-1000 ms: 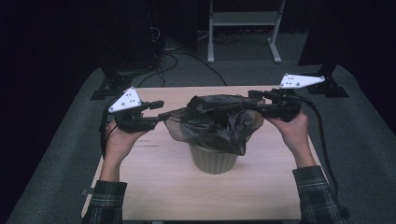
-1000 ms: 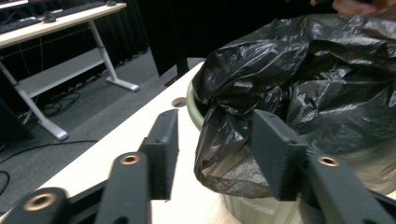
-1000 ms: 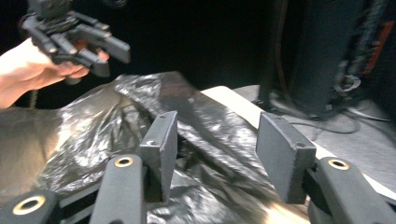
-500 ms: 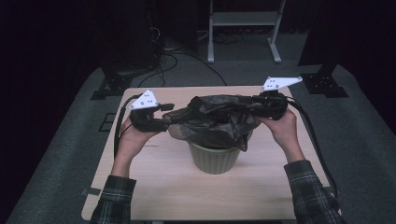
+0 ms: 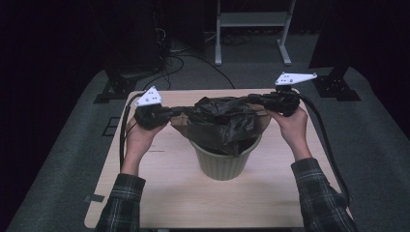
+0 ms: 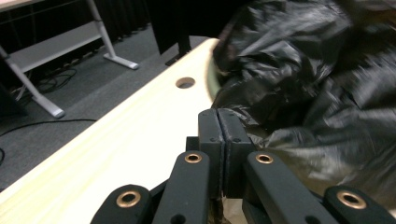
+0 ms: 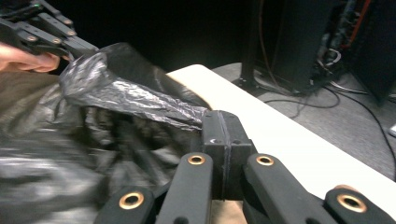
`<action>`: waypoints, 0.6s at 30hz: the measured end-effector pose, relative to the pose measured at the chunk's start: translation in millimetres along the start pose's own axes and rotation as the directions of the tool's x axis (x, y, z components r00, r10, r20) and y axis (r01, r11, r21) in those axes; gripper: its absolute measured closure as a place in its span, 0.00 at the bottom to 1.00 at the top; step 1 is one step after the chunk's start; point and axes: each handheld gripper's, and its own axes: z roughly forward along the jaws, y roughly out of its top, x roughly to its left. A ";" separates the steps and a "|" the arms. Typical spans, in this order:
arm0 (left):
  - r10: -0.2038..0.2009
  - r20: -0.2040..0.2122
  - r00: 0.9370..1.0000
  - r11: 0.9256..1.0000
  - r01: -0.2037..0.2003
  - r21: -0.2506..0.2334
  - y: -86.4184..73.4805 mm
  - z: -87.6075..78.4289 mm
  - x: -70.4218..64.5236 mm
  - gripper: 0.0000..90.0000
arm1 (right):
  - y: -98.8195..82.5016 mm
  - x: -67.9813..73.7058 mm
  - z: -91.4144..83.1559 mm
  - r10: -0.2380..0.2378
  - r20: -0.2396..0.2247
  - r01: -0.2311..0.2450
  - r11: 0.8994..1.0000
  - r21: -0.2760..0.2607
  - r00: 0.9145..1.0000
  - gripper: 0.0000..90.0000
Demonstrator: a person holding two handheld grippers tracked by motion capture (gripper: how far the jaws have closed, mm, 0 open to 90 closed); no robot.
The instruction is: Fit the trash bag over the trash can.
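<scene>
High view shows the crinkled black plastic bin bag [image 5: 222, 121] bunched over the mouth of the ribbed pale green plastic pot [image 5: 223, 162], which stands mid-way on the light wooden table [image 5: 270, 198]. The left gripper [image 5: 176, 112] has just closed its jaws flat together on the bag's left edge; the right gripper [image 5: 254, 99] has just done likewise on the right edge (thin film pinched between the pads in each gripper view). The step in hand looks like spreading the bag's mouth over the pot's rim. To do it well, draw both edges apart evenly and level, keep the film taut but not stretched, then lower each side outside the rim without tipping the pot.
</scene>
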 end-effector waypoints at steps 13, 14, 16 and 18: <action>-0.070 -0.057 0.996 0.992 0.075 0.096 -11.5 36.2 24.9 0.99 | -6.5 -34.8 24.7 0.069 0.109 -0.078 0.994 0.075 0.992 1.00; -0.075 -0.060 0.995 0.991 0.081 0.109 -14.0 39.1 25.3 0.99 | -7.8 -35.0 26.3 0.068 0.119 -0.079 0.993 0.087 0.991 1.00; -0.087 -0.050 0.995 0.988 0.092 0.123 -19.2 44.4 26.0 0.99 | -12.2 -35.6 30.6 0.074 0.129 -0.088 0.990 0.111 0.989 1.00; -0.089 -0.053 0.995 0.984 0.096 0.153 -24.2 49.1 25.4 0.99 | -16.2 -36.1 33.8 0.066 0.141 -0.085 0.988 0.132 0.988 1.00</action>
